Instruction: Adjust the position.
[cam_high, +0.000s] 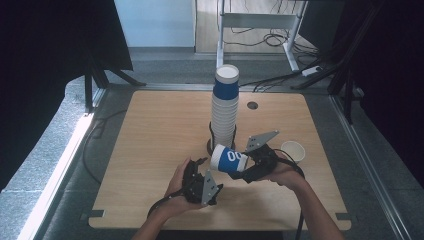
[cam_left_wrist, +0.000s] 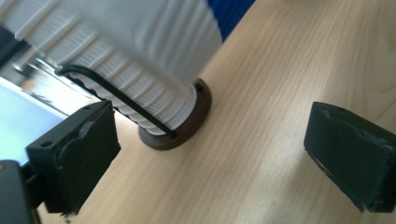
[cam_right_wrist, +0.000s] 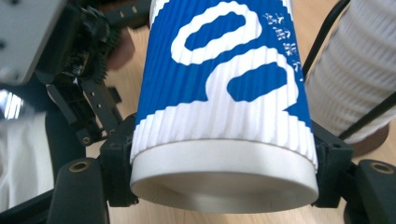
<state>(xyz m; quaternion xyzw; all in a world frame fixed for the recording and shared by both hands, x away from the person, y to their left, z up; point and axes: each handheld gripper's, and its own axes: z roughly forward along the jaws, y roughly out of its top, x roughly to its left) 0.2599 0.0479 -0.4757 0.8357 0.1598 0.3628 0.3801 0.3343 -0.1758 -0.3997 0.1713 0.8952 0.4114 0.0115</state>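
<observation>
While clamped in right tongs (cam_right_wrist: 224, 182), one blue cup (cam_right_wrist: 219, 98); left tongs (cam_left_wrist: 210, 154) apart.

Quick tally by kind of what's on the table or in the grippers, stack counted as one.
Stack of cups in its holder: 1
Blue-and-white cup clamped in the right gripper: 1
Plain white cup standing alone on the table: 1
Grippers, counting the left gripper: 2
Total: 5
</observation>
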